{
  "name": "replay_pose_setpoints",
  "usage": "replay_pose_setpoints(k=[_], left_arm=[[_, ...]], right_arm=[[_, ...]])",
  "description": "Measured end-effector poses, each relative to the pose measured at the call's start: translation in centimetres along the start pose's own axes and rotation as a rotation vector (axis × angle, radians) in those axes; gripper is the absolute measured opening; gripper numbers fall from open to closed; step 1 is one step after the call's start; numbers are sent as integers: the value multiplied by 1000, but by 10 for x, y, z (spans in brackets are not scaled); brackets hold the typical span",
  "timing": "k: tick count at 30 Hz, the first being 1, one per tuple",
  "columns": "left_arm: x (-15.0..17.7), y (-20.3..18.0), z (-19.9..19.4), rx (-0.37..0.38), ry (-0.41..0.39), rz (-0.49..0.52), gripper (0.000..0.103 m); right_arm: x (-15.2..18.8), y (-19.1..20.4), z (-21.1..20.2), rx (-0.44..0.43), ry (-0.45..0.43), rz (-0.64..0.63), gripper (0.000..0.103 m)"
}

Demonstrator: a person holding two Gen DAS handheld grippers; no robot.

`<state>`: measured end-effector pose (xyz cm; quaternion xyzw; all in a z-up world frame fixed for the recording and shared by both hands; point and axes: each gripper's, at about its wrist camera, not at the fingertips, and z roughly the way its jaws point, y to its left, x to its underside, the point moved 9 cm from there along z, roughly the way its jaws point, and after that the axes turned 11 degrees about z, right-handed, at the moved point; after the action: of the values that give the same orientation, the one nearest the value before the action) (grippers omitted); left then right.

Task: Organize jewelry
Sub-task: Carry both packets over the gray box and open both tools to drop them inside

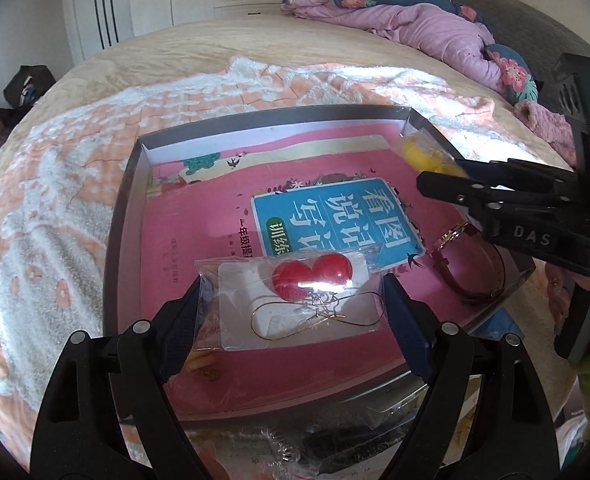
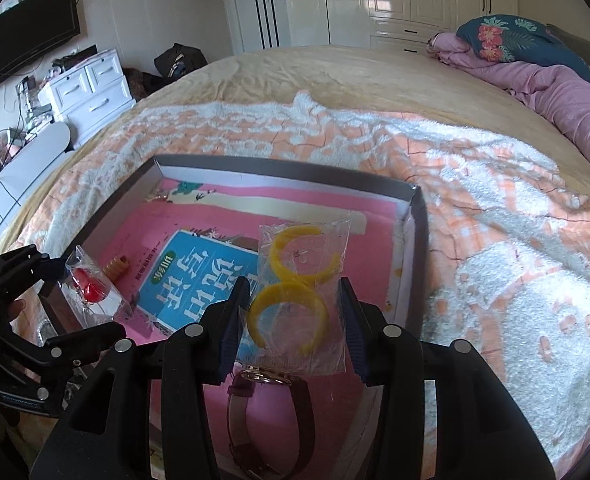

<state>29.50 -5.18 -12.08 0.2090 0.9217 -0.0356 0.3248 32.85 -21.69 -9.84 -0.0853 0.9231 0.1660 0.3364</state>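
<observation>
A clear packet with red heart-shaped earrings [image 1: 311,276] on a white card sits between the fingers of my left gripper [image 1: 291,316], which is shut on its two side edges above the grey tray [image 1: 119,240]. In the right wrist view the same packet [image 2: 89,292] hangs in the left gripper [image 2: 79,296] over the tray's left edge. My right gripper [image 2: 295,320] is shut on a clear packet of yellow hoop earrings [image 2: 291,300] over the tray's [image 2: 415,240] right half. From the left wrist view, the right gripper [image 1: 443,172] reaches in from the right with the yellow packet [image 1: 423,152].
A pink book with a blue label [image 1: 335,220] lines the tray. A watch with a dark red strap [image 2: 271,412] lies near the tray's front right, and an orange spiral piece [image 2: 117,266] at its left. More clear packets [image 1: 279,448] lie before the tray. Pink bedding [image 2: 555,92] is heaped far right.
</observation>
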Motion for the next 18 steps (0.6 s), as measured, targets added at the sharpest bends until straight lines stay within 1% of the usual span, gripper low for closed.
replay_pose_setpoints(k=[7,12,14,18], left_arm=[[0,3,6,15,5,6,77],[1,7,11,5,12,15,78],[3,7,13,10,19,11,78],[3,4,14,16,19,27,78]], right_arm=[[6,0,17,2,47,19,44],[10,-1,23,7,66,22,48],[10,-1,21,1,63,31,52],[8,-3,11,-9,41,55,63]])
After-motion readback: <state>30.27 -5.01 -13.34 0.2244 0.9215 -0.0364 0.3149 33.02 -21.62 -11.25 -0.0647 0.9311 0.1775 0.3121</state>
